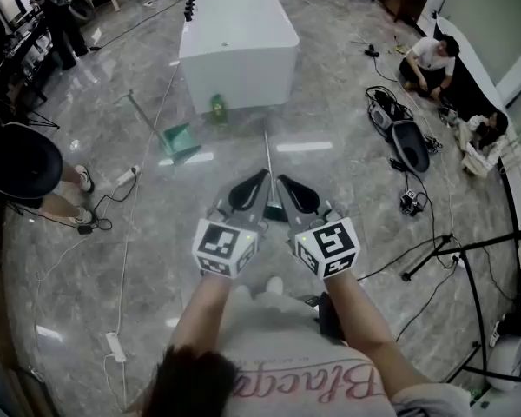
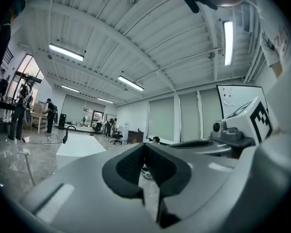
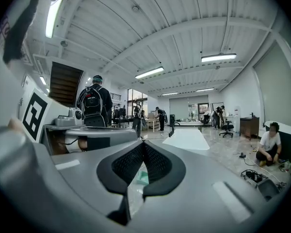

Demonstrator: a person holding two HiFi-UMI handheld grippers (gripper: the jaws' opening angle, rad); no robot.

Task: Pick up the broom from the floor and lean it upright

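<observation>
— How far along are we?

— Nothing done yet, I'd say. The broom (image 1: 268,168) lies flat on the floor (image 1: 347,172), its handle pointing away from me and its head just ahead of my two grippers.

— Got hold of it?

— No. The fingers of the left gripper (image 1: 259,179) and the right gripper (image 1: 284,182) are pressed together, empty. The pick-up and the leaning are both left.

— Any containers?

— Only a green dustpan (image 1: 179,142) off to the left, too small to tell what's in it.

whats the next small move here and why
Probably open the right gripper: its jaws are together and empty, while the broom lies on the floor below and ahead, untouched. The left gripper is shut as well.
</observation>
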